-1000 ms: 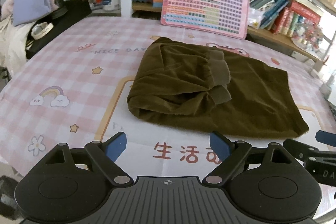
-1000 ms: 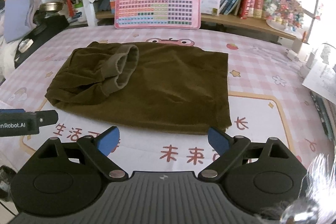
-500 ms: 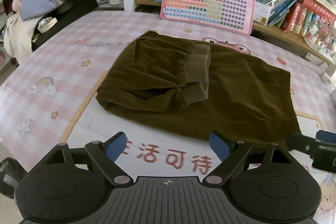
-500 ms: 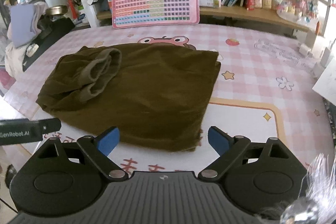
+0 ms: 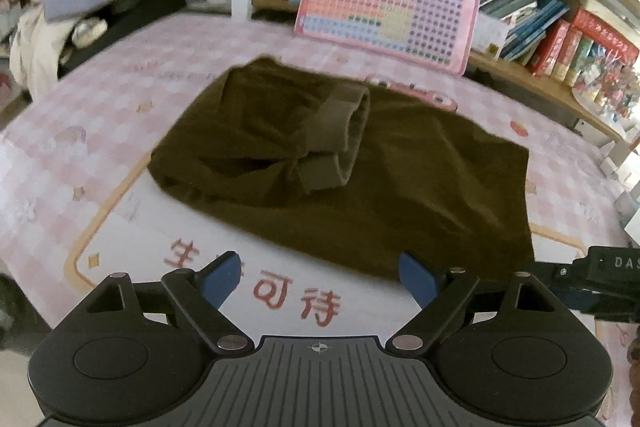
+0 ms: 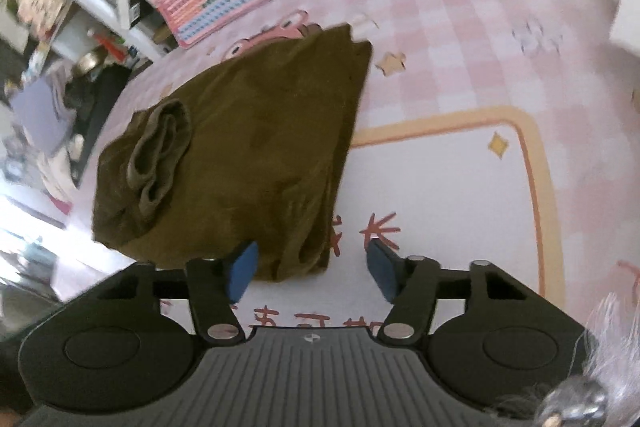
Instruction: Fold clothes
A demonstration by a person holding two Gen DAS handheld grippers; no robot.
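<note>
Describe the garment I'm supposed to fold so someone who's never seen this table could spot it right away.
Find the pink checked tablecloth in front of the bookshelf. In its middle lies a dark olive-brown garment, spread flat. It is the only clothing on the cloth, and its lighter ribbed cuffs are folded onto its top.

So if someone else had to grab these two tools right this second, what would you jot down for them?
Left hand-held gripper: open, empty, hovering short of the near edge of the brown garment.
Right hand-held gripper: open, empty, tilted, with the garment's near right corner between its blue fingers, not clamped.
Garment: lies partly folded on the pink checked tablecloth, its ribbed cuffs laid on top at the left half.
Done: a first fold, by the look of it.
Left: probably close on the near corner and edge, then fold the garment again into a smaller stack.
</note>
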